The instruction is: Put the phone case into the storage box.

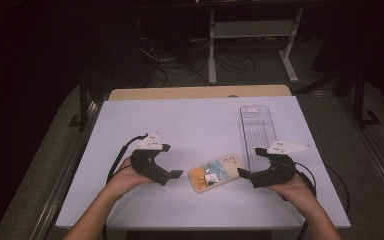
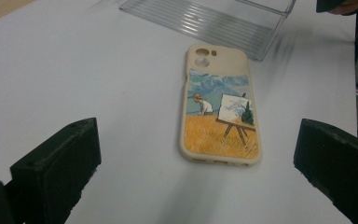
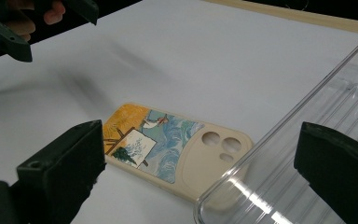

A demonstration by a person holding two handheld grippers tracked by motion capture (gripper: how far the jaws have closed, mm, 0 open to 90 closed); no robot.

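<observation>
We hold the left gripper [image 1: 172, 161] and right gripper [image 1: 247, 164] with jaws apart, flanking the phone case [image 1: 216, 172], which lies flat on the tabletop [image 1: 180, 120] beside the clear tray [image 1: 258, 131], ready for grasping.

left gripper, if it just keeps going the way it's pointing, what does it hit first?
Most likely the phone case, lying flat on the white table between the open jaws' line. The left gripper points at it in the high view; the clear tray lies farther on. Height above the table is unclear.
</observation>
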